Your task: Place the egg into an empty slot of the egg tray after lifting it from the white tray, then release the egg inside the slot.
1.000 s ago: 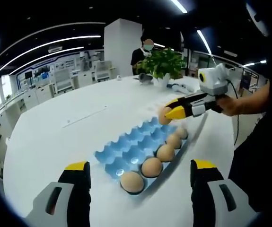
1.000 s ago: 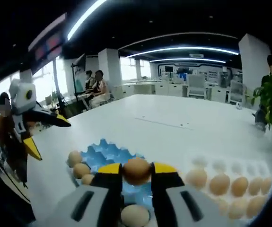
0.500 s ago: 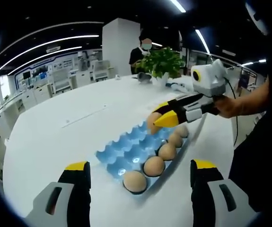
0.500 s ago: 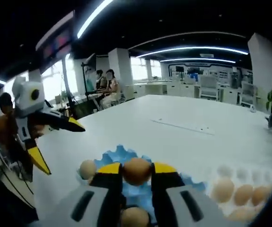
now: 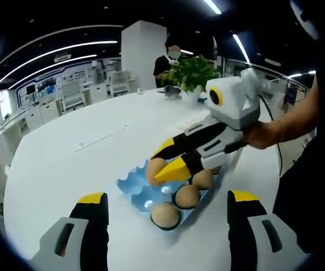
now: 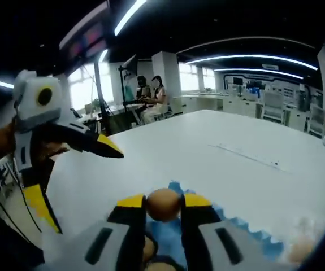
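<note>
The right gripper (image 6: 163, 206) is pinching the egg (image 6: 163, 204) between its yellow tips, low in the middle of the right gripper view. It holds the egg just above the blue egg tray (image 5: 135, 188), probably so it can drop into an empty slot. Three other eggs (image 5: 165, 214) sit along the tray's lower right edge. The left gripper (image 5: 166, 210) is spread wide, holding nothing, waiting above the white worktop (image 5: 66, 169).

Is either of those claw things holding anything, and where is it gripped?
The right gripper pinches an egg by its two sides. The left gripper is open, empty.
</note>
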A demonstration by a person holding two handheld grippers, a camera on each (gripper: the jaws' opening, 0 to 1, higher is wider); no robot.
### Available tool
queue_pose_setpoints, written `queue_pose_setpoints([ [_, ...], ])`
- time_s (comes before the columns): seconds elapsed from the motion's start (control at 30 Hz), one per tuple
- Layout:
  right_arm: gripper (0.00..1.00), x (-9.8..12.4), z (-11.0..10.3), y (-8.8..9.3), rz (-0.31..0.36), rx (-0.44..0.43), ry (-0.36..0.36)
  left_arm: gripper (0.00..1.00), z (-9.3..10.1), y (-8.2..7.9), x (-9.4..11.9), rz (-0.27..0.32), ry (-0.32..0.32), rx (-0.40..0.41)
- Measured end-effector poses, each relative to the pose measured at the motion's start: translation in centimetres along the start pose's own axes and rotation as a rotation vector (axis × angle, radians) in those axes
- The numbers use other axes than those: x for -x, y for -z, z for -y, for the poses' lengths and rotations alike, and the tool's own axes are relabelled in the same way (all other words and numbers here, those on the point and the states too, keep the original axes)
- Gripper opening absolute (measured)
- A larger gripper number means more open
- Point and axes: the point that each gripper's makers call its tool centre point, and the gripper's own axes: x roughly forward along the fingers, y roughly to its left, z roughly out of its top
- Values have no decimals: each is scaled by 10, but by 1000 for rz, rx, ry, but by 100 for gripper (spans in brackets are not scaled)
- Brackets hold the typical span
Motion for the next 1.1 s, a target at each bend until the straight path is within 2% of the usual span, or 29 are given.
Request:
queue_pose_setpoints([
  [0.17, 23, -15, -3, 6, -20, 5, -33, 88, -2, -1, 0, 0, -6, 4],
  [0.6, 23, -32, -8, 22, -66, 12, -64, 88, -8, -1, -2, -6, -16, 4],
  [1.1, 23, -36, -9, 30, -108, 9, -68, 87, -10, -2, -3, -4, -14, 1],
])
